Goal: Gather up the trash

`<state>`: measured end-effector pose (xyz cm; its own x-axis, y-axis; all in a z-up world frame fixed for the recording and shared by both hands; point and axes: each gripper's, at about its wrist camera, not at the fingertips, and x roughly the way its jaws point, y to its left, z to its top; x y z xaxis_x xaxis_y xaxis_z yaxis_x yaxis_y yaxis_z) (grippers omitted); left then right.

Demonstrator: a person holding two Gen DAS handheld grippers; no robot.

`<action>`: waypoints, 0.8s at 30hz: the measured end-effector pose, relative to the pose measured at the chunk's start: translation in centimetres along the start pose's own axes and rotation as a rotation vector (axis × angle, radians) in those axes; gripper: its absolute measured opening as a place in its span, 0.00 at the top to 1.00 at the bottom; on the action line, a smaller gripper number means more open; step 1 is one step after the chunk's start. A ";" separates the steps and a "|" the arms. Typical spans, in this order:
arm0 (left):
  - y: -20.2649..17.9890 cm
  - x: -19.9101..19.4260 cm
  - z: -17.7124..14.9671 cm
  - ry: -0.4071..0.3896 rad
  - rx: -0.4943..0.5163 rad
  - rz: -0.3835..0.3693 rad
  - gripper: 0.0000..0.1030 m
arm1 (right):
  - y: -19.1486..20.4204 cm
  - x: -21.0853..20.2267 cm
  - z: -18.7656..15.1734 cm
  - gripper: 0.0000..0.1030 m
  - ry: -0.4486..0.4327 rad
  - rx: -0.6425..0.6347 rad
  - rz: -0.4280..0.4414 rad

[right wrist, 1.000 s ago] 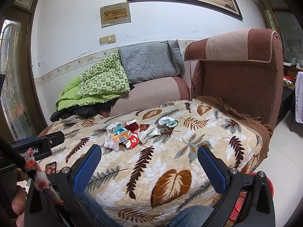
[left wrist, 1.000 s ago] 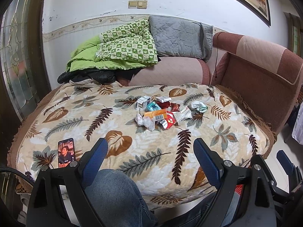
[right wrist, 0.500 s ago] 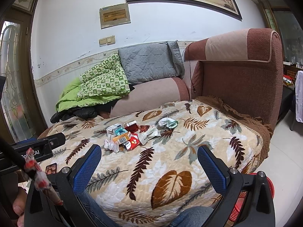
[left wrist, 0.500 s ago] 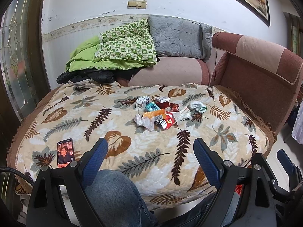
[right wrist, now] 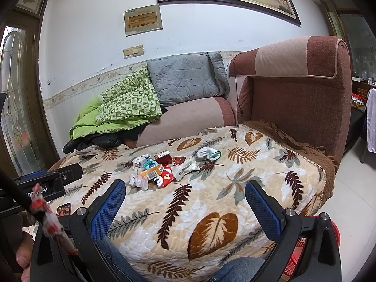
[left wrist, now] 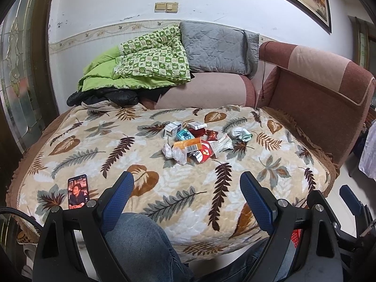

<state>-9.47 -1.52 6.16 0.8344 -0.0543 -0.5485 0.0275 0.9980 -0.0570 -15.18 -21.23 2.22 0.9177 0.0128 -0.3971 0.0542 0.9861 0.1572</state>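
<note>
Mid-blanket: trash pile of cartons and wrappers, broad bare fabric on every side, phone near front-left edge, red basket on floor below right edge. Left claw and right claw: both spread wide, empty, level, short of the pile, over the person's knees.

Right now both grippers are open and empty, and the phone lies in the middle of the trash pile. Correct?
Not quite. The phone lies apart from the trash pile, near the blanket's front left edge, as the left wrist view shows. Both grippers are open and empty.

phone on leaf blanket; green quilt, grey cushion behind.
</note>
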 end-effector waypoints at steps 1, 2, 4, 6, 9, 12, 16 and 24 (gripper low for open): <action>0.0 0.0 0.1 0.001 0.000 -0.001 0.12 | 0.0 0.0 0.0 0.00 0.000 0.000 -0.003; 0.0 0.0 0.0 0.001 0.000 0.001 0.12 | 0.0 0.0 0.0 0.00 0.001 0.000 -0.003; 0.0 0.0 0.0 0.002 0.001 -0.003 0.12 | 0.0 0.0 0.0 0.00 0.001 0.003 -0.001; -0.1 0.1 0.0 0.001 0.002 -0.001 0.12 | 0.0 0.0 0.0 0.00 0.001 0.001 -0.001; -0.1 0.1 0.0 0.002 0.003 -0.001 0.12 | 0.0 0.1 0.1 0.00 0.003 0.000 0.001; -0.1 0.1 0.0 0.003 0.002 -0.003 0.12 | 0.0 0.2 0.2 0.00 0.002 0.001 0.001; -0.4 0.7 -0.2 0.006 0.007 -0.008 0.12 | 0.0 0.3 0.2 0.00 0.002 -0.001 -0.002; -0.9 3.7 0.2 0.029 0.025 -0.037 0.12 | -0.5 2.8 0.3 0.00 0.030 -0.023 -0.005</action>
<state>-6.26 -2.63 4.36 0.8162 -0.0917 -0.5704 0.0721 0.9958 -0.0569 -12.51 -21.71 1.31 0.9053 0.0125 -0.4245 0.0493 0.9897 0.1342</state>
